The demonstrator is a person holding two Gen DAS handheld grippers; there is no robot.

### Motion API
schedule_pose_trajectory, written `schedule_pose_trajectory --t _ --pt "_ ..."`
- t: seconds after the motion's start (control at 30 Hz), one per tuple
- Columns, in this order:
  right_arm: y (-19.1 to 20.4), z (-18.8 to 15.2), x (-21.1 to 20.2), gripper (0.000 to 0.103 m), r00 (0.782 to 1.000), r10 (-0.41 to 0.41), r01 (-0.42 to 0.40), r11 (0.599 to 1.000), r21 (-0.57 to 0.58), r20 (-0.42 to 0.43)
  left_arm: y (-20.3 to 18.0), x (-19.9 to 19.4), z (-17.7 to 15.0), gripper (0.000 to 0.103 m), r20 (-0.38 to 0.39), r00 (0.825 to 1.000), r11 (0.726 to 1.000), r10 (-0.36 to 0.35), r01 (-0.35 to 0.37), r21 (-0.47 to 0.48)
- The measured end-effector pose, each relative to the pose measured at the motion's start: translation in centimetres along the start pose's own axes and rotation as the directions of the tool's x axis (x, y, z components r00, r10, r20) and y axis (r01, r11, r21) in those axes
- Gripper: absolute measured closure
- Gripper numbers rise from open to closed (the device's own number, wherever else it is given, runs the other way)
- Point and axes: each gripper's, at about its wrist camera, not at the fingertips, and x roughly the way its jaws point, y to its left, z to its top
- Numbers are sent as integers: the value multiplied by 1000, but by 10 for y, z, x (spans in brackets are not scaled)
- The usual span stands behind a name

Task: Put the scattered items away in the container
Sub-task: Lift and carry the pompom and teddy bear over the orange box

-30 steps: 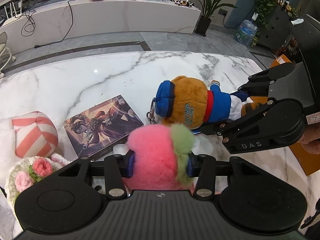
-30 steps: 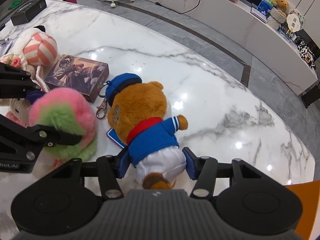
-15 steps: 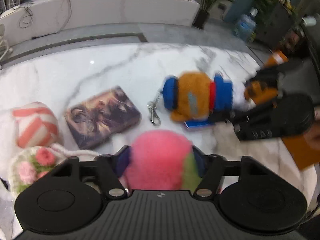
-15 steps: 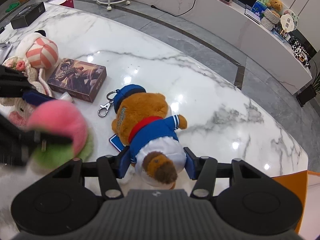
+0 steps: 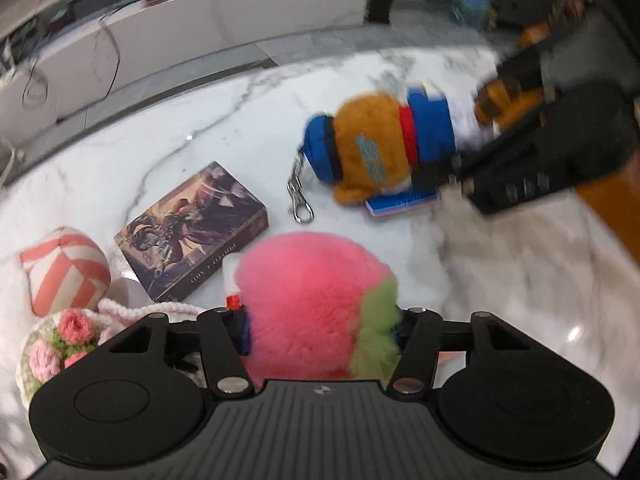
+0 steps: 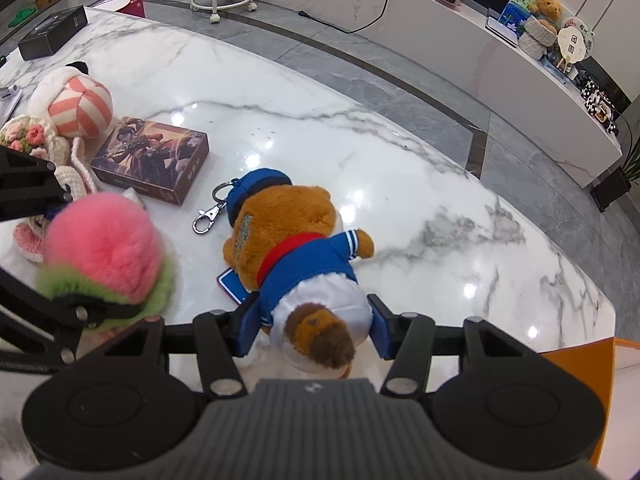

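A fluffy pink and green plush ball (image 5: 308,300) fills the gap between the blue pads of my left gripper (image 5: 320,326), whose jaws are closing on it. It also shows in the right wrist view as the plush ball (image 6: 104,252), gripped from both sides. My right gripper (image 6: 316,322) is shut on the white trousers of a brown teddy bear (image 6: 288,236) in a blue cap and jacket, which hangs head-down toward the marble table (image 6: 400,184). A key clip (image 6: 206,216) dangles from its cap. An orange container (image 6: 580,364) edge shows at the lower right.
A dark illustrated box (image 5: 192,236), a red-striped white plush (image 5: 64,276) and a crocheted flower piece (image 5: 56,344) lie at the left. A flat blue item (image 6: 232,284) lies under the bear. A black box (image 6: 52,32) sits at the far table corner.
The left gripper rolled and shifted with the pink plush, whose green part turned to the right. The right gripper lifted the bear's rear end, so the bear now hangs head-down.
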Motion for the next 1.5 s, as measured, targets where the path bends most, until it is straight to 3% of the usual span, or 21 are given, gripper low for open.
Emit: schedule_pose_trajectory --t 0.37,0.83,1.5 --pt "0 -1 -2 45 1000 -2 2 1000 2 -2 -3 1 3 48 1 1000 1000 22 -22 -2" --pt "-1 -15 -23 46 1000 4 -4 1000 6 3 -2 -14 6 49 13 1000 999 11 -11 -30" --pt "-1 -34 -88 49 998 -53 53 999 5 46 -26 -57 12 49 82 997 1000 -7 6 1"
